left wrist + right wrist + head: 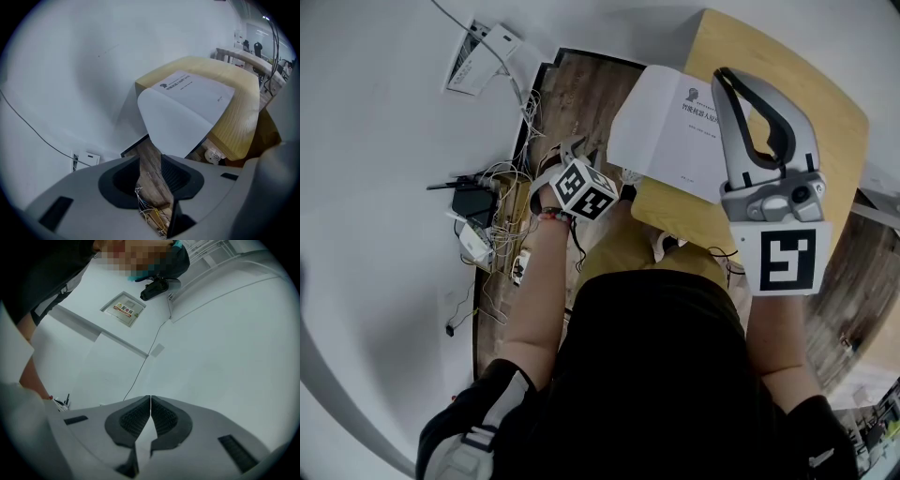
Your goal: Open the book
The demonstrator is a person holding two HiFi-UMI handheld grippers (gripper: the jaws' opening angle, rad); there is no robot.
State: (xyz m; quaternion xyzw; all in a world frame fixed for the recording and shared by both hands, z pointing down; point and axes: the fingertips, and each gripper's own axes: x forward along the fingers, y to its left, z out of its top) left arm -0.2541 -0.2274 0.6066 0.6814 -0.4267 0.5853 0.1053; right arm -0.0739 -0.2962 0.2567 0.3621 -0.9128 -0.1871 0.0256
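On wooden table point(811, 103), open book point(670, 131) beyond left fingers point(177, 176), apart; right fingers point(135, 420) together.

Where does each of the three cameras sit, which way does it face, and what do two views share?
Head view: on the person's head, facing steeply down at the open book on the wooden table; left forearm, left gripper and right gripper show.
Left gripper view: rides the left gripper, looking down past its parted, empty jaws at book and table.
Right gripper view: rides the right gripper, facing a white wall and sign; closed jaws and left forearm show.
Shared: head and left gripper views both show the book.
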